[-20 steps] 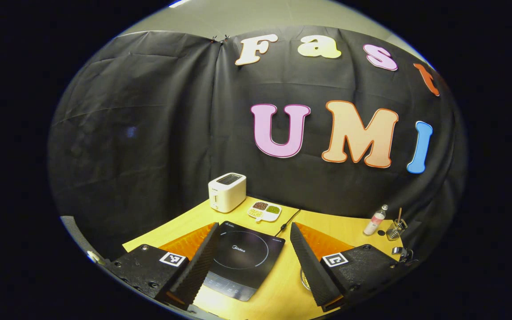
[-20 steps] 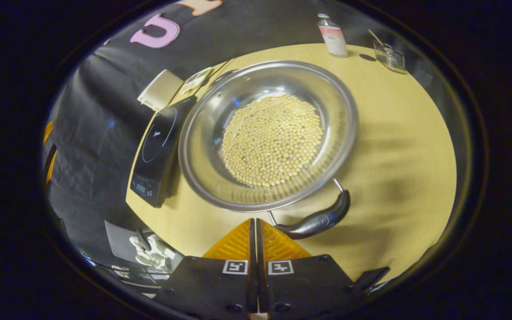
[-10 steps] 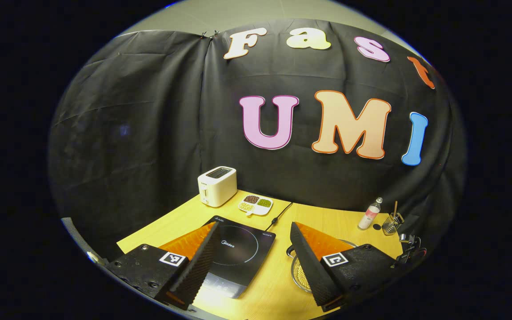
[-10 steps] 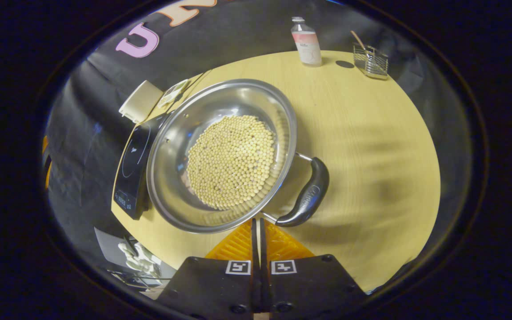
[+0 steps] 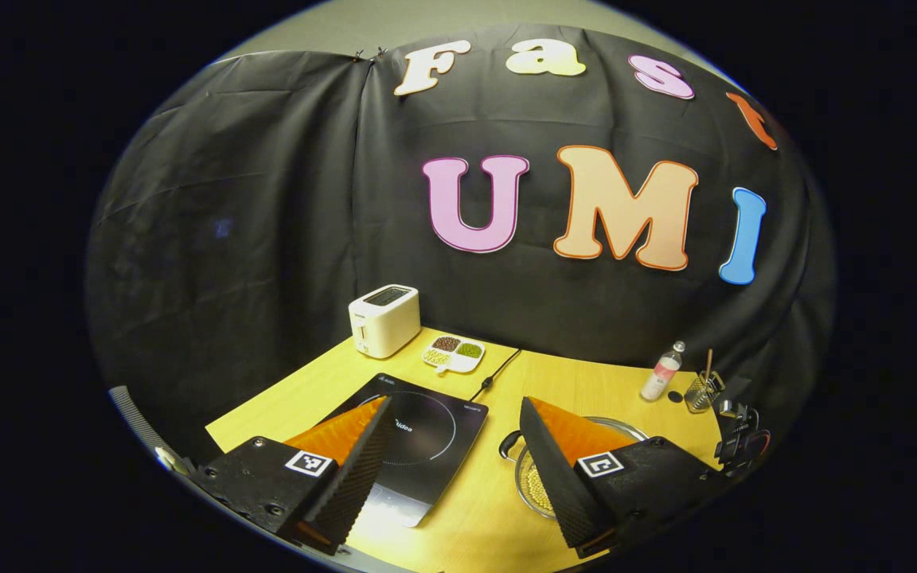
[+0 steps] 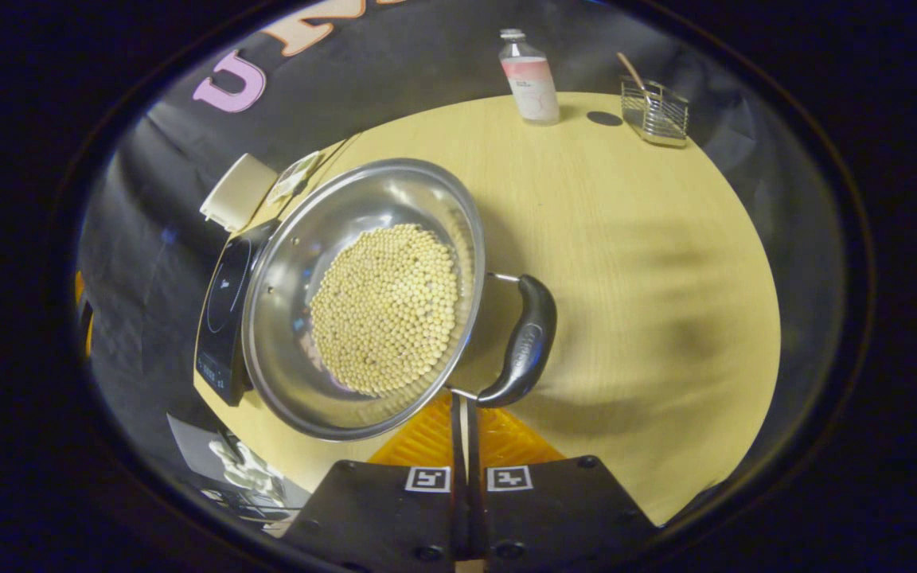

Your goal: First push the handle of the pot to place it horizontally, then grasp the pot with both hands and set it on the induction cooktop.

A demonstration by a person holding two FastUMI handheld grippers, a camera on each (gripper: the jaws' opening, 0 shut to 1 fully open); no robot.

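A steel pot (image 6: 283,263) holding pale round beans (image 6: 383,306) sits on the wooden table (image 6: 649,263). One black handle (image 6: 524,342) sticks out on its right side. My right gripper (image 6: 462,396) is shut, its tips against the near end of that handle with nothing between them. The black induction cooktop (image 6: 224,306) lies just left of the pot. In the left gripper view my left gripper (image 5: 454,404) hangs open above the cooktop (image 5: 427,430). There the pot (image 5: 534,481) peeks out behind the right finger, its other handle (image 5: 509,444) pointing at the cooktop.
A white toaster (image 5: 383,320) and a divided snack dish (image 5: 452,354) stand behind the cooktop, whose cord (image 5: 498,372) runs to the back. A small bottle (image 6: 530,76) and a wire holder (image 6: 653,99) stand at the far edge. Bare table lies right of the pot.
In the right gripper view the pot has turned, its handle swinging from the near side round to the right. The left gripper has drawn back, and the pot now shows beside its right finger.
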